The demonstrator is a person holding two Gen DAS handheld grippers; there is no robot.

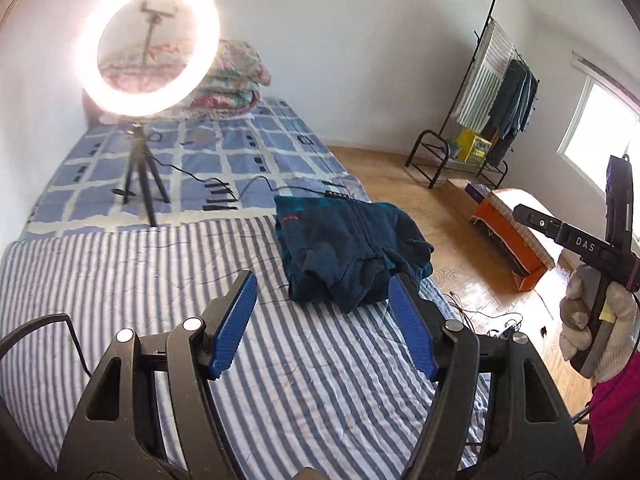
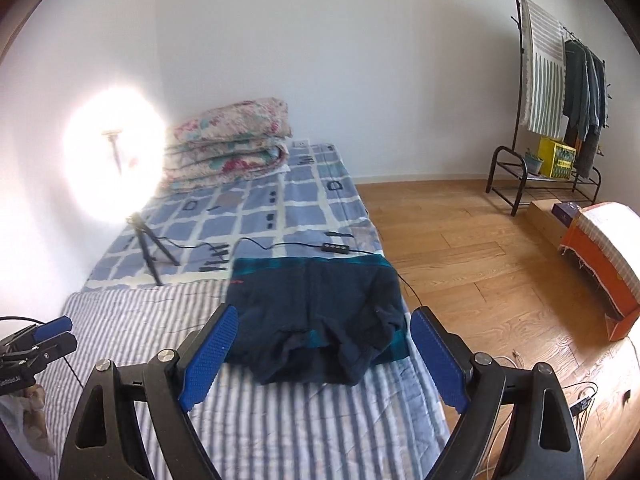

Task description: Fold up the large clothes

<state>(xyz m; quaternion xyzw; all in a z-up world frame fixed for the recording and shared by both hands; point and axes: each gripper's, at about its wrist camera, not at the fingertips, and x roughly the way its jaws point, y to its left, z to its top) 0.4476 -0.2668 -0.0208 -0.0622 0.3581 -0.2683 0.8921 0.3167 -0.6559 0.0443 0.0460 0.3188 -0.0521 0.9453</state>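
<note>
A dark navy jacket (image 1: 352, 252) with teal trim lies folded in a compact bundle near the right edge of the striped bed cover (image 1: 140, 272). In the right wrist view the same jacket (image 2: 320, 320) sits just beyond the blue pads. My left gripper (image 1: 322, 284) hovers above the bed, open, nothing between its fingers. My right gripper (image 2: 322, 320) is raised over the bed too, open and empty. The right gripper also shows at the right edge of the left wrist view, held by a gloved hand (image 1: 588, 312).
A lit ring light on a tripod (image 1: 146, 44) stands on the blue checked sheet, its cable and controller (image 2: 336, 249) trailing to the jacket. Folded floral quilts (image 2: 232, 144) lie at the bed's head. A clothes rack (image 2: 560, 92) and an orange box (image 2: 600, 264) are on the wooden floor.
</note>
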